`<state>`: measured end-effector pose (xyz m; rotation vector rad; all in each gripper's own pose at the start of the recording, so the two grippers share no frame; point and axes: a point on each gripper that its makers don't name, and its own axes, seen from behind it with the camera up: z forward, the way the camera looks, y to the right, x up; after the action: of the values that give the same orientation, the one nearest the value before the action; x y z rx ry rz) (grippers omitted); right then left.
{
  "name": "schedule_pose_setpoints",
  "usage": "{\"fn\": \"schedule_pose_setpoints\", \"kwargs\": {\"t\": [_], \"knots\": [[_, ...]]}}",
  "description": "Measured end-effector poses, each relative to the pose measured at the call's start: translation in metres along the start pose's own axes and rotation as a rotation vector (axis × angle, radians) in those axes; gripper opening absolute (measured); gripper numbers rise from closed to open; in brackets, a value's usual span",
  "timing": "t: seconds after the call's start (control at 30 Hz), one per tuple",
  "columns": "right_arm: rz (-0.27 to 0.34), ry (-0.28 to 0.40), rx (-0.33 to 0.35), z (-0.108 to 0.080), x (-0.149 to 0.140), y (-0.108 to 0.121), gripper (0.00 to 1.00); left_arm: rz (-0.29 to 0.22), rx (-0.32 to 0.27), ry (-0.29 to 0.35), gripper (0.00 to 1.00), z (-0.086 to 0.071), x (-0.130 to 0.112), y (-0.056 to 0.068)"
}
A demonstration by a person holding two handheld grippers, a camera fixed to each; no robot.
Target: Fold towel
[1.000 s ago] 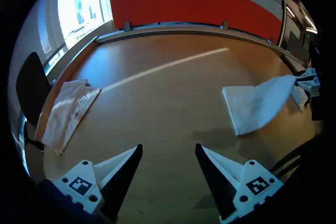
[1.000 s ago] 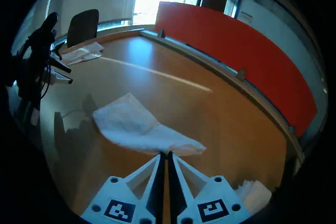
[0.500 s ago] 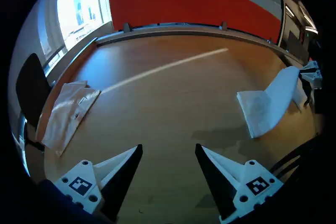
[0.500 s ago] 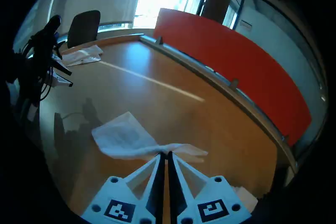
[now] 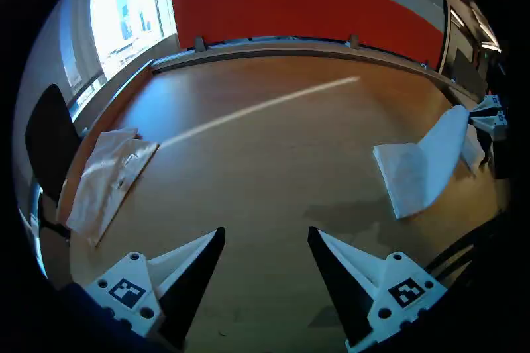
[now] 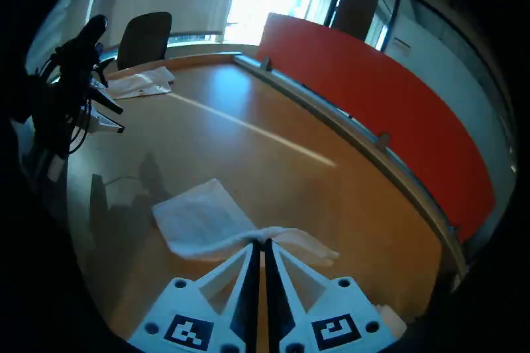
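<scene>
Towel (image 6: 212, 220): thin, white, limp; one edge lifted and sagging, the rest flat on the bench (image 5: 278, 128), well short of the red panel (image 5: 305, 5). Likely light, soft and floppy, so take it at a corner or hem. Right claw (image 6: 264, 245) pinched narrow on the raised edge; left claw (image 5: 265, 234) wide, empty.
</scene>
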<state>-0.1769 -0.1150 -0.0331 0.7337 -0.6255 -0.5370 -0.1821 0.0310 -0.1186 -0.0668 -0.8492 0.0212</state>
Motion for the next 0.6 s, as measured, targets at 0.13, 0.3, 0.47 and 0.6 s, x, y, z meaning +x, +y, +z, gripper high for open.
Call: {"fn": "schedule_pose_setpoints", "kwargs": {"t": [0.13,0.3,0.47,0.6], "knots": [[-0.010,0.008,0.025,0.006,0.007,-0.009,0.04,-0.002,0.001,0.004,0.93,-0.001,0.001,-0.001],[-0.028,0.014,0.067,0.016,0.015,-0.026,0.04,-0.009,0.004,0.009,0.93,-0.002,0.002,-0.003],[-0.049,0.008,0.116,0.027,0.019,-0.048,0.05,-0.018,0.011,0.013,0.93,-0.004,0.002,-0.008],[-0.067,-0.009,0.151,0.034,0.018,-0.064,0.05,-0.025,0.018,0.015,0.93,-0.006,0.001,-0.012]]}}
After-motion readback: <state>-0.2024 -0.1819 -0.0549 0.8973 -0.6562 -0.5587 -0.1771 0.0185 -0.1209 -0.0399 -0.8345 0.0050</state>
